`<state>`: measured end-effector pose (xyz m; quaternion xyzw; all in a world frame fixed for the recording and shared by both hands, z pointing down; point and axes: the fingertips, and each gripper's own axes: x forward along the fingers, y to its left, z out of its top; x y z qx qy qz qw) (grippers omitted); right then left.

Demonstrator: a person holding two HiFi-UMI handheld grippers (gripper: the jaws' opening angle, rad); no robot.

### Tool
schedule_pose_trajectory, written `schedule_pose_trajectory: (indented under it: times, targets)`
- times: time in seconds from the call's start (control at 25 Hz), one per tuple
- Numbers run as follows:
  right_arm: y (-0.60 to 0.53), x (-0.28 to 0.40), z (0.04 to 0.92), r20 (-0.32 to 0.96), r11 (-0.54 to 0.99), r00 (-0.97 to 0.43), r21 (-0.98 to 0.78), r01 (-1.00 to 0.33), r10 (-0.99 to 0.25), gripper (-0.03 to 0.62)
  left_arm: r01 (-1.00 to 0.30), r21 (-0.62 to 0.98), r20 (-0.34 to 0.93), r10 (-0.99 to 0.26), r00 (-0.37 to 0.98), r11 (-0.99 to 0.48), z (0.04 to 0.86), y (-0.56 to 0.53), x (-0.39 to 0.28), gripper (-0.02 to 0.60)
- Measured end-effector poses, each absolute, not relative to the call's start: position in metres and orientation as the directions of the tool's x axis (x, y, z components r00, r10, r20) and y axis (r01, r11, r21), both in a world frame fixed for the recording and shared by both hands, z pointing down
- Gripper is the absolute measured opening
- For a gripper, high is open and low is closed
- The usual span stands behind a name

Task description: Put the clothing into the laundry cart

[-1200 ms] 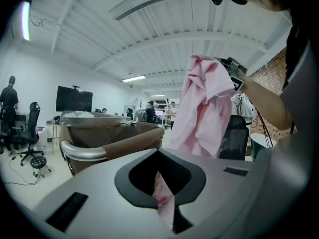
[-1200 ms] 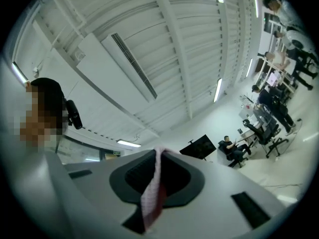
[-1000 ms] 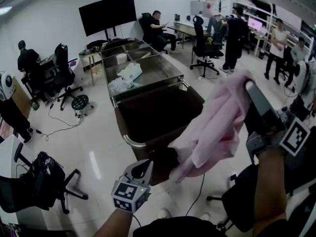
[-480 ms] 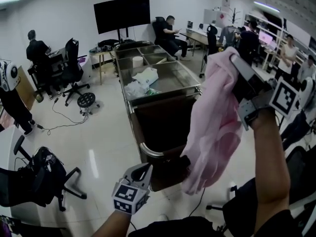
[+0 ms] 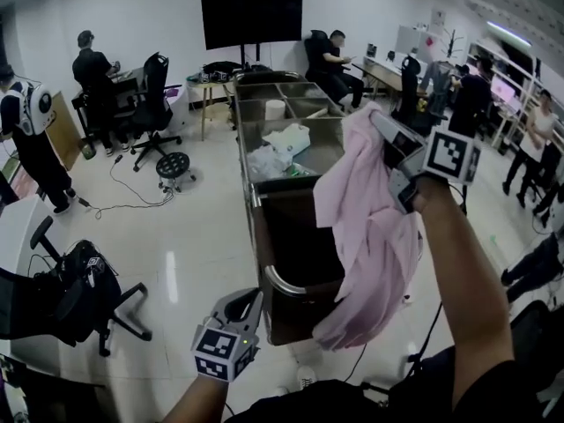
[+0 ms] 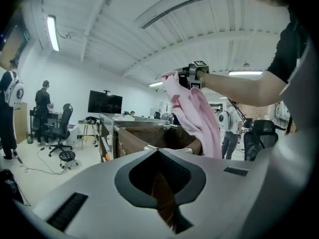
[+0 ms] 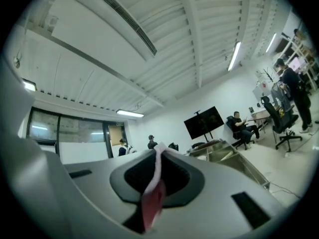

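While the right claw (image 5: 381, 123) is hanging raised over the cart (image 5: 275, 282), there is one pink garment (image 5: 370, 236) in play, one cart and two claws. The right claw is clenching on the garment's top edge: in the right gripper view its jaws are standing only a sliver apart, with a thin fold of the pink cloth (image 7: 155, 158) pinched between them. The rest of the garment is draping straight down from that grip, and its lower end is dangling at the cart's near right corner (above or just in front of the rim, I cannot tell which). None of it is lying inside the cart's dark interior.

The left claw (image 5: 249, 302) is hovering low at the cart's near end, just short of the curved steel handle. Its jaws are pressing together on nothing, as the left gripper view shows (image 6: 158, 151), and they are touching neither garment nor cart.

Beyond the cart, one steel table (image 5: 244, 139) is carrying two light bundles of cloth (image 5: 286, 139) in its near compartment. One dark monitor (image 5: 251, 18) is standing at the far wall.
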<state>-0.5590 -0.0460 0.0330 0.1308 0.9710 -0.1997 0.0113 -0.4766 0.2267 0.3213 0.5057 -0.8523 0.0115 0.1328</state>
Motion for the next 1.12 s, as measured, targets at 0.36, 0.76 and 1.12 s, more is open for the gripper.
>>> schedule_pose_trajectory:
  times: [0.36,0.76,1.12]
  targets:
    - [0.030,-0.630,0.209,0.292,0.855,-0.810,-0.283,0.435,0.508,0.043,-0.765,0.127,0.289,-0.762,-0.580,0.631,0.340,0.237,-0.507,-0.002]
    - [0.022,-0.619,0.317,0.496,0.894,-0.743,-0.246,0.375,0.449,0.160,-0.761,0.114,0.321,-0.748,-0.580,0.639,0.348,0.216,-0.503,-0.002]
    - [0.018,-0.600,0.283,0.412,0.882,-0.782,-0.262,0.391,0.468,0.172,-0.797,0.106,0.330,-0.778,-0.535,0.594,0.346,0.207,-0.492,-0.002]
